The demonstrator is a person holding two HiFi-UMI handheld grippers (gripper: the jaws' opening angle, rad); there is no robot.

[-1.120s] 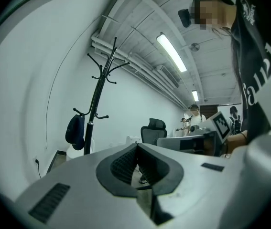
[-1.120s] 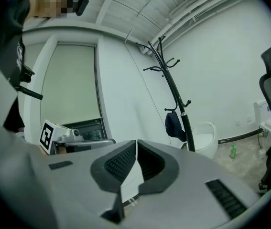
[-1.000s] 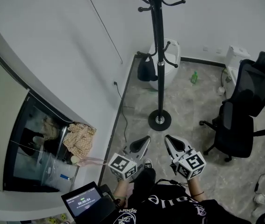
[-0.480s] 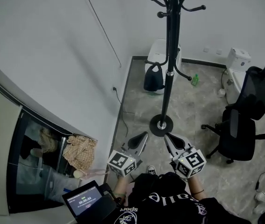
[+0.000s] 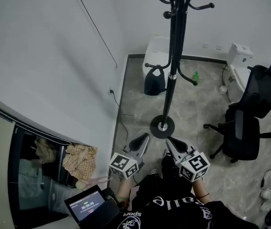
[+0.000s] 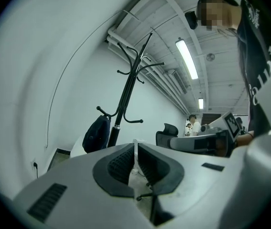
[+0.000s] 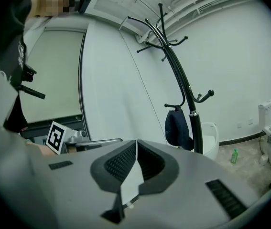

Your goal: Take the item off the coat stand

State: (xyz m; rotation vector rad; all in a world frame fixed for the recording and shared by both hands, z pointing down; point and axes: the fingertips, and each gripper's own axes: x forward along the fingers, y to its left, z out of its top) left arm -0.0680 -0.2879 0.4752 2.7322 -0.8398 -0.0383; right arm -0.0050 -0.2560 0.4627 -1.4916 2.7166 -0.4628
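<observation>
A black coat stand (image 5: pixel 172 56) rises from a round base (image 5: pixel 162 126) on the marble floor. A dark bag (image 5: pixel 154 81) hangs from a low hook on its left side. My left gripper (image 5: pixel 145 136) and right gripper (image 5: pixel 168 140) are held side by side just short of the base, both shut and empty. In the left gripper view the bag (image 6: pixel 96 133) hangs beyond the shut left gripper (image 6: pixel 135 144), to the left of the pole (image 6: pixel 125 92). In the right gripper view the bag (image 7: pixel 177 127) hangs ahead and to the right of the shut right gripper (image 7: pixel 136 144).
A white wall runs along the left with a socket and cable (image 5: pixel 111 90). A white bin (image 5: pixel 157 55) stands behind the stand, with a green bottle (image 5: pixel 195 78) beside it. A black office chair (image 5: pixel 250 123) is to the right. A checked cloth (image 5: pixel 80 158) lies at lower left.
The person and both grippers have come closer to the coat stand, whose upper hooks now show larger. Both pairs of jaws stay shut.
</observation>
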